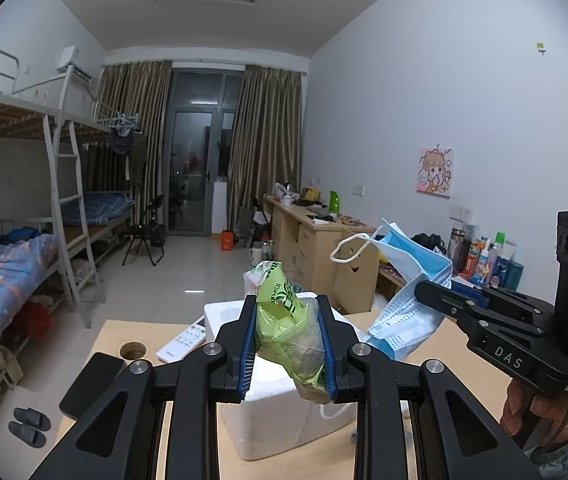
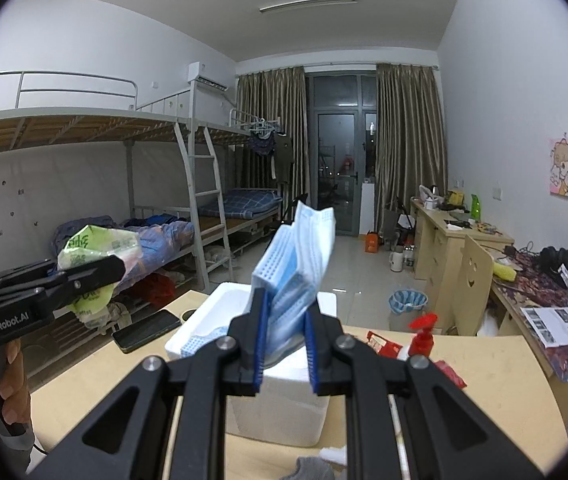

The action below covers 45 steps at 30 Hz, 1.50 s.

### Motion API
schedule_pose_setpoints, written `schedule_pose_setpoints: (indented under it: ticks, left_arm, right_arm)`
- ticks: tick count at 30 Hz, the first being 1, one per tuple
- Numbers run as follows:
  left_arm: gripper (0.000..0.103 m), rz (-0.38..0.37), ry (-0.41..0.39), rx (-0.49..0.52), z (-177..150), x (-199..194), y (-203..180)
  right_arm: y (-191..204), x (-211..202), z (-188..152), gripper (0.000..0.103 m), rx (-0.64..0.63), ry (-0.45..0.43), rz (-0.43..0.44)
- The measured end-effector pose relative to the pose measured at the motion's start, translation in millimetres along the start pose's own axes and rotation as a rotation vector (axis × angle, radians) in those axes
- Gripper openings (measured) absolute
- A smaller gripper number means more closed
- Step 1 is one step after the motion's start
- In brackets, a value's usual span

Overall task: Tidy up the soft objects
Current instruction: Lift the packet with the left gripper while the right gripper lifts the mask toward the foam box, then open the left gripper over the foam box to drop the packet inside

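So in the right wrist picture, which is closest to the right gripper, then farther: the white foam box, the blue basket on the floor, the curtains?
1. White foam box: just below the right gripper.
2. Blue basket: on the floor, right.
3. Curtains: far wall.

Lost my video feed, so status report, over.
Left gripper shut on green plastic bag. Right gripper shut on blue face masks. Both held above white foam box. Nothing blocking.

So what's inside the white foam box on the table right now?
Looking into the white foam box, one blue face mask lies against its left rim. The rest of the inside is hidden behind the right hand-held gripper and the masks it holds.
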<state>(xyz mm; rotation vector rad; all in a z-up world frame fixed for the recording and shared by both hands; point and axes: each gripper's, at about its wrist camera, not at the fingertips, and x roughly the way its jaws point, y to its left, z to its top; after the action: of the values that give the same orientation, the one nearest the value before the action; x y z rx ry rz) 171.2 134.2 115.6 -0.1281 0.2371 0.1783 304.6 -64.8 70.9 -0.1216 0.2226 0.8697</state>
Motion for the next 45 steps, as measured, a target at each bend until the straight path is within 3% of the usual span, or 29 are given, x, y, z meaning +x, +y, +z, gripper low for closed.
schedule_pose_setpoints:
  ticks: [22, 45]
  left_arm:
    - [0.029, -0.026, 0.06, 0.015, 13.7, 81.3, 5.0]
    - [0.032, -0.027, 0.17, 0.032, -6.9, 154.7, 6.7]
  right_arm:
    - [-12.4, 47.6, 8.5, 0.02, -0.021, 0.061, 0.013]
    - [-13.3, 72.5, 7.1, 0.02, -0.015, 0.093, -0.055]
